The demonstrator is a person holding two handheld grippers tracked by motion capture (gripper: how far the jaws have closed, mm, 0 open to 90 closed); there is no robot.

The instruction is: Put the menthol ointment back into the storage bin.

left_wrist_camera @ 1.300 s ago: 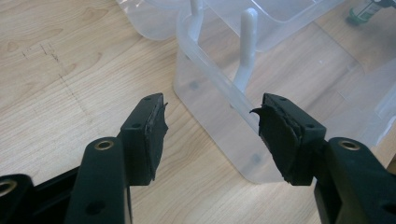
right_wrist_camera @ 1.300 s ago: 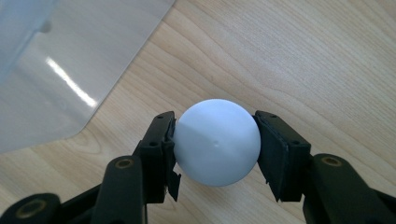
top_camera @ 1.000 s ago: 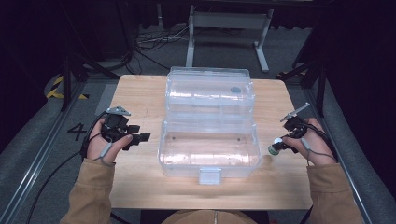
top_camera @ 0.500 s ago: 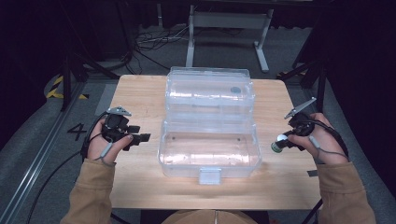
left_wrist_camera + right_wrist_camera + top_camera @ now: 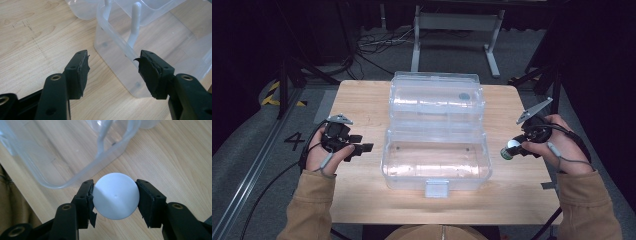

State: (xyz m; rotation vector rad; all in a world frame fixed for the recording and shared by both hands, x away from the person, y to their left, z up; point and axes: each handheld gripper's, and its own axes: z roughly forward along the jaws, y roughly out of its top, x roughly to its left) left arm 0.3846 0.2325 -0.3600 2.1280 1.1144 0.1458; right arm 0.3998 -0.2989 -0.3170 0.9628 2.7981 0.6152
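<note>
The wooden desk sits in a dark room with cables on the floor, and I keep the clear plastic box centred on it with its lid thrown back, so the tub is free to take things. My left claw rests open and empty just beside the box's left wall, out of the way. My right claw is clamped on the white ball, held above the desk by the box's right wall, probably to go in.

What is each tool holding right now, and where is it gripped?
The right tool pinches a white ball across its middle. The left tool is open and holds nothing.
</note>
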